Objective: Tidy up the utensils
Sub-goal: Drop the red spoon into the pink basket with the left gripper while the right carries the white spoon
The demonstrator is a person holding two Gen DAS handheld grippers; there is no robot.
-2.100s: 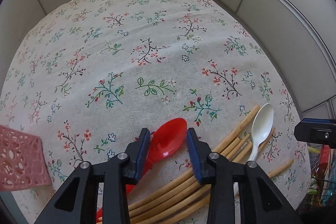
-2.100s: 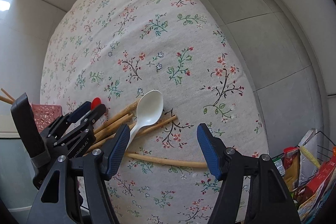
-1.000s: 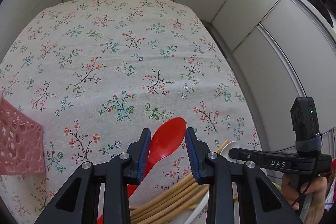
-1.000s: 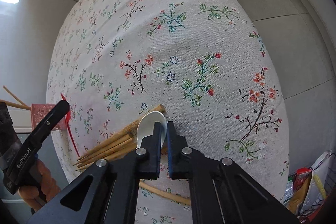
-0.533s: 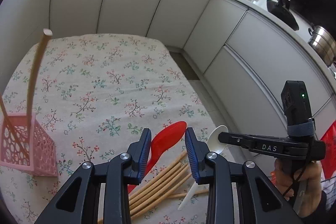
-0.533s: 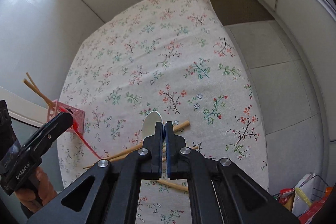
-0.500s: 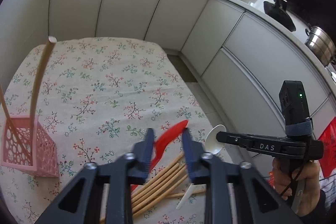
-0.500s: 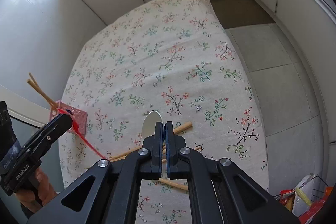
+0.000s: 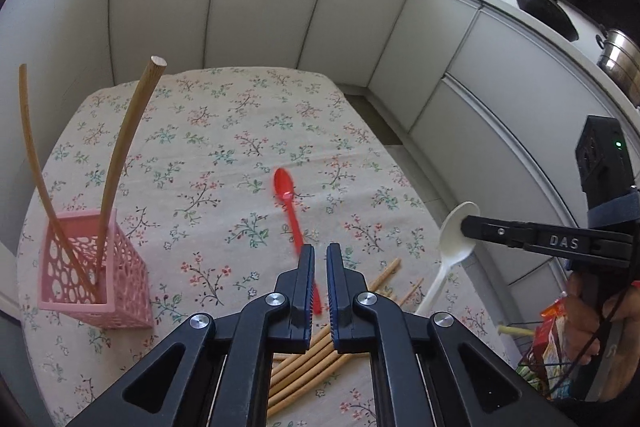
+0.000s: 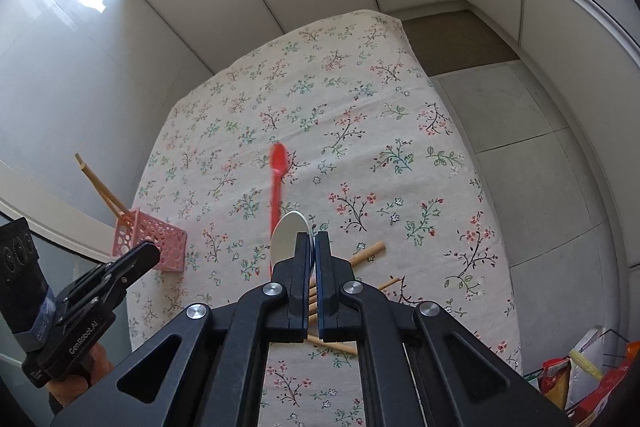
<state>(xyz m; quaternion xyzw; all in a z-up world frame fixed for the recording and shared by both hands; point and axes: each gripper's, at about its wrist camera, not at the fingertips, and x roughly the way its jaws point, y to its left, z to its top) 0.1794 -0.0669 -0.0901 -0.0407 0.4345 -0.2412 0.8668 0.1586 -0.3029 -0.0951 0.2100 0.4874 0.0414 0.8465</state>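
Floral-clothed table [image 9: 224, 131]: pink basket [image 9: 96, 279], chopsticks [image 9: 320, 347].

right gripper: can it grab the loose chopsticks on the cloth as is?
Probably not yet. The right gripper is shut on the white spoon, so nothing else fits between its fingers. The chopsticks lie uncovered on the tablecloth below it; with the spoon set down, the way looks free.
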